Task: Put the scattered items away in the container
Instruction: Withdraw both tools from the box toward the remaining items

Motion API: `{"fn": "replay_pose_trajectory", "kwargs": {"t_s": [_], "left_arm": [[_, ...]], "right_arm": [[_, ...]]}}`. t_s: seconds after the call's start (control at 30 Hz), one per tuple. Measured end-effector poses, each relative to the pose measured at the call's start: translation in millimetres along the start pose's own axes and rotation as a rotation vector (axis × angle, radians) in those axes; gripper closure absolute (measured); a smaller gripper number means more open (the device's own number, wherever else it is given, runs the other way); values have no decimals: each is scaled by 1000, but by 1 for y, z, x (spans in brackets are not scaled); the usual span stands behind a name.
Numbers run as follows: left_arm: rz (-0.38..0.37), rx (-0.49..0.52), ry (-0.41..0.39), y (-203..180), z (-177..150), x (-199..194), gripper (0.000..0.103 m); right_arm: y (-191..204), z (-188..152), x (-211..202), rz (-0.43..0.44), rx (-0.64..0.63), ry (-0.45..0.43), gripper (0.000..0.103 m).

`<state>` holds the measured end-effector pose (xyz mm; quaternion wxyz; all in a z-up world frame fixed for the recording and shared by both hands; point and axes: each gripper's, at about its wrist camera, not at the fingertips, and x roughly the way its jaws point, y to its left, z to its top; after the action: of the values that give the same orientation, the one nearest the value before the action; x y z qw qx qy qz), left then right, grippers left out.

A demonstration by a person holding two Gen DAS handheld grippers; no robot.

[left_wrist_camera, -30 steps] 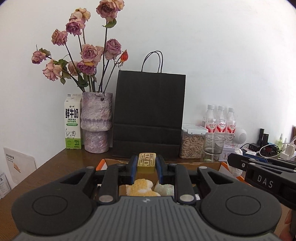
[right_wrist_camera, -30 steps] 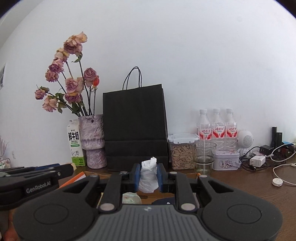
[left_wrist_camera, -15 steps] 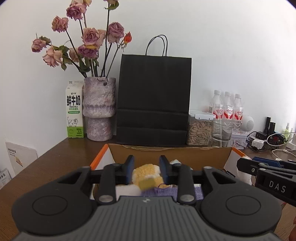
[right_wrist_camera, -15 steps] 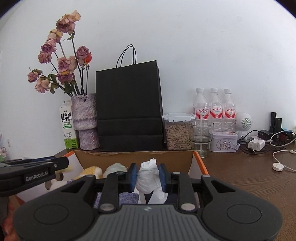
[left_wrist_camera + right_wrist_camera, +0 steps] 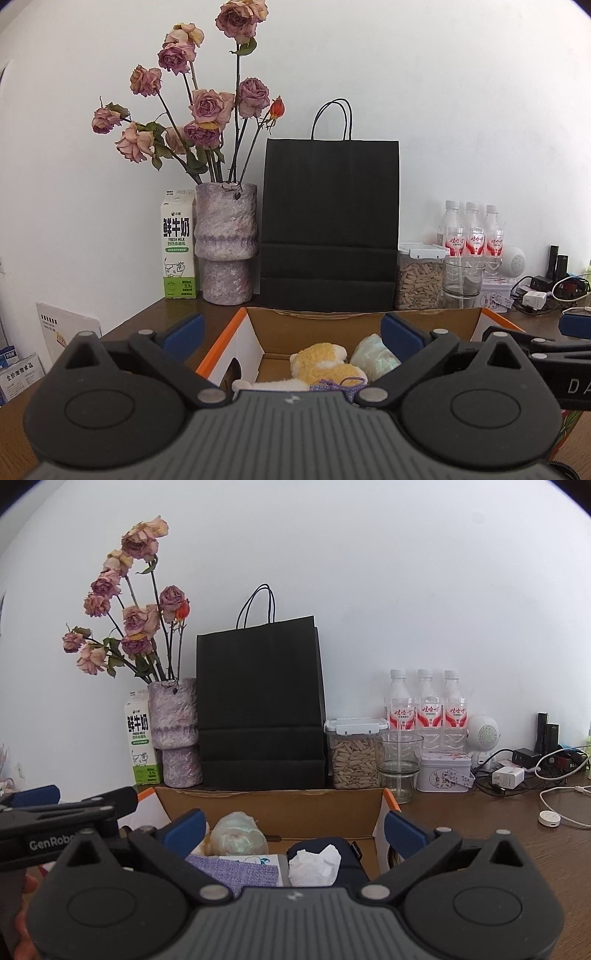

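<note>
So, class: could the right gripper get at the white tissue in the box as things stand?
Probably yes. The right gripper, jaws opening and empty, sits just above the tissue, which lies on top in the open box, uncovered.

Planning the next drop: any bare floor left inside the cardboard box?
Little. Brown cardboard box: a bare strip along the back wall, behind the dark blue pouch. In front it is crowded: crumpled white tissue, purple woven cloth, pale wrapped bundle, yellow plush toy.
</note>
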<state>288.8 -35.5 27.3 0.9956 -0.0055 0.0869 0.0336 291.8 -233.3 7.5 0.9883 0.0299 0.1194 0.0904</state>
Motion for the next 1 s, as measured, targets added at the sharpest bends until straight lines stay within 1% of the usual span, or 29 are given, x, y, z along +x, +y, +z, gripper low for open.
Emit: {"fn": "replay_pose_trajectory", "kwargs": {"t_s": [0.17, 0.5, 0.6, 0.8, 1.0], "left_arm": [[3, 7, 3, -1, -3, 0, 0], [12, -5, -19, 1, -7, -5, 0], [15, 1, -26, 2, -9, -10, 0], [27, 17, -10, 9, -16, -26, 0], [52, 27, -14, 20, -23, -46, 0]], "right_arm": [[1, -1, 0, 0, -8, 0, 0], [1, -3, -6, -1, -19, -6, 0], [2, -6, -11, -1, -31, -8, 0], [4, -16, -29, -12, -50, -19, 0], [3, -28, -48, -15, -66, -7, 0]]}}
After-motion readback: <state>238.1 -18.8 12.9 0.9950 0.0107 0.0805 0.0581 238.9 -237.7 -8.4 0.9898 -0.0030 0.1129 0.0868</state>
